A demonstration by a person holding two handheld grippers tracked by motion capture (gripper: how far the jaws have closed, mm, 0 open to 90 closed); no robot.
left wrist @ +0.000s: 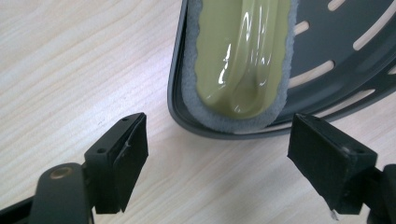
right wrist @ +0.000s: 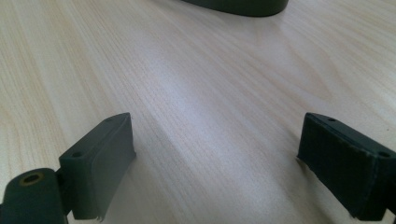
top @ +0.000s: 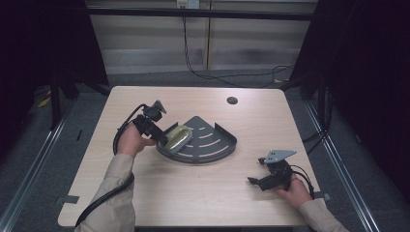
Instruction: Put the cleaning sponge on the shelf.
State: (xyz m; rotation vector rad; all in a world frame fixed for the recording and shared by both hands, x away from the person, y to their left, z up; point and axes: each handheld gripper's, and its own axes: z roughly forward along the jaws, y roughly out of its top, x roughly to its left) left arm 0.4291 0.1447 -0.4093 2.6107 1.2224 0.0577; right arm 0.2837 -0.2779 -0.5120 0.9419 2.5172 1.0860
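Note:
A dark grey slotted corner tray lies in the middle of the wooden table. An olive-green glossy scrub pad with a grey fuzzy rim rests in the tray's left end. My left gripper hovers just left of that end, open, with nothing between its jaws. In the left gripper view the pad lies in the tray just beyond my left gripper. My right gripper rests low near the table's front right, open and empty. The right gripper view has the right gripper over bare wood, the tray's edge far ahead.
A round cable hole sits near the table's far edge. Black cables trail from both grippers. Bare wood lies between the tray and the front edge. Dark curtains flank the table on both sides.

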